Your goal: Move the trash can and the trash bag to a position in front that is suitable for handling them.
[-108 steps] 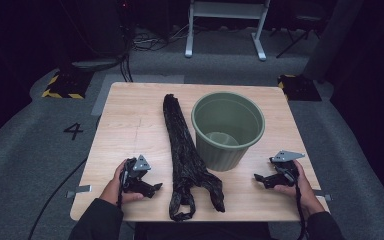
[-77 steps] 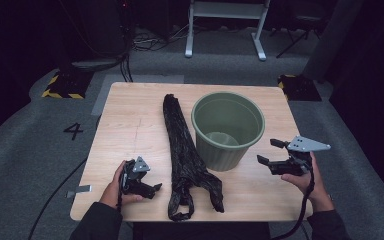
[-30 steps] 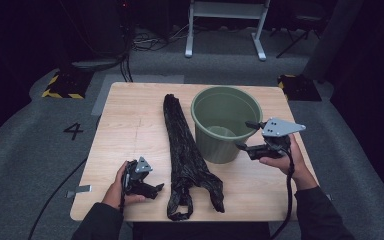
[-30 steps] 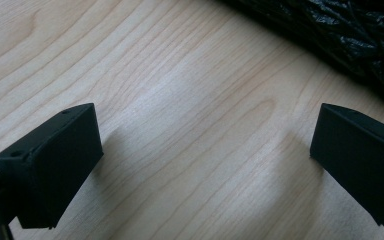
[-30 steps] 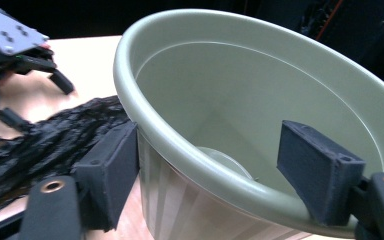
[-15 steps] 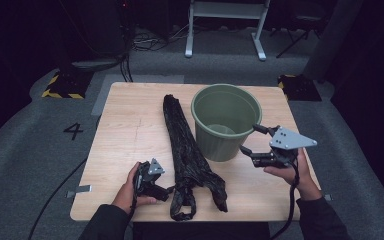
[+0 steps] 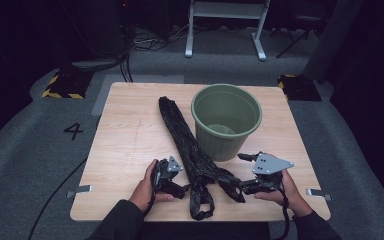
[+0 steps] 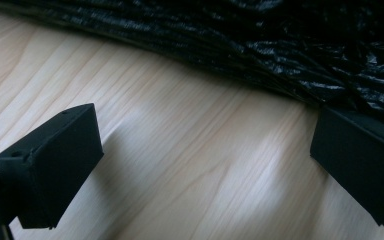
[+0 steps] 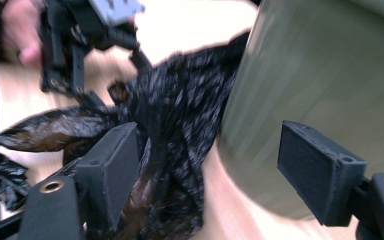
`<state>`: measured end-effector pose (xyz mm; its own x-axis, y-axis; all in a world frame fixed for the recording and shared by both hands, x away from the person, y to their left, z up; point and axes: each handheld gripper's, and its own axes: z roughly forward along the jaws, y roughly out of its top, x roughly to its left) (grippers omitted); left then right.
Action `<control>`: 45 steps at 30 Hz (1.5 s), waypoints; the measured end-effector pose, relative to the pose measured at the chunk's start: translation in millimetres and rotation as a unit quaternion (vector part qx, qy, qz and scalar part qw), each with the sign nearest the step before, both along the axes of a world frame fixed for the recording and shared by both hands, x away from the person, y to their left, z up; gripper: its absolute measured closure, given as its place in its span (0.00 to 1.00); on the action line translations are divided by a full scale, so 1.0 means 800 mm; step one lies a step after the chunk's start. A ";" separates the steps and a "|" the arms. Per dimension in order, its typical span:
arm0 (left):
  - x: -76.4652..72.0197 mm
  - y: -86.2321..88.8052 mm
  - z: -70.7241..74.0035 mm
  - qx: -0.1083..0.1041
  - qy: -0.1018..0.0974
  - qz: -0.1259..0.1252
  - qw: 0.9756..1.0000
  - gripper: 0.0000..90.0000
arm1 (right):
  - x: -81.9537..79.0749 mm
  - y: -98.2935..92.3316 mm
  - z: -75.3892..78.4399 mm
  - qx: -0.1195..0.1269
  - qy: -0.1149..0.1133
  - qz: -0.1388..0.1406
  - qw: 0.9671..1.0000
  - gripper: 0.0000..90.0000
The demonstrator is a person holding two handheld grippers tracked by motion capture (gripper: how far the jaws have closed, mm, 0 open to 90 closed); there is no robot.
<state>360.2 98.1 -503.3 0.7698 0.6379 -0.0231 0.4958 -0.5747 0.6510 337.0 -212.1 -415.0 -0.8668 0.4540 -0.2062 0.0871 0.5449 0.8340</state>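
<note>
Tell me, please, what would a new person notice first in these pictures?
First, the long black plastic bag, crumpled into a strip that runs down the middle of the wooden table. Next, the green bucket standing upright just right of it, toward the far side. Then the two hand-held grippers at the near edge: the left gripper and the right gripper, both with jaws apart, flanking the bag's near end.

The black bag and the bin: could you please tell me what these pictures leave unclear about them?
- Bag: high view, too dark and crumpled to find its opening.
- Bag against the right gripper: right gripper view, motion blur hides contact.
- Bin: right gripper view, rim cut off by the top edge.
</note>
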 end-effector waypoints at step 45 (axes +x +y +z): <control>-0.011 0.066 0.029 0.016 -0.056 0.039 0.998 0.18 | 0.100 -0.097 -0.067 -0.041 0.099 -0.164 0.981 0.48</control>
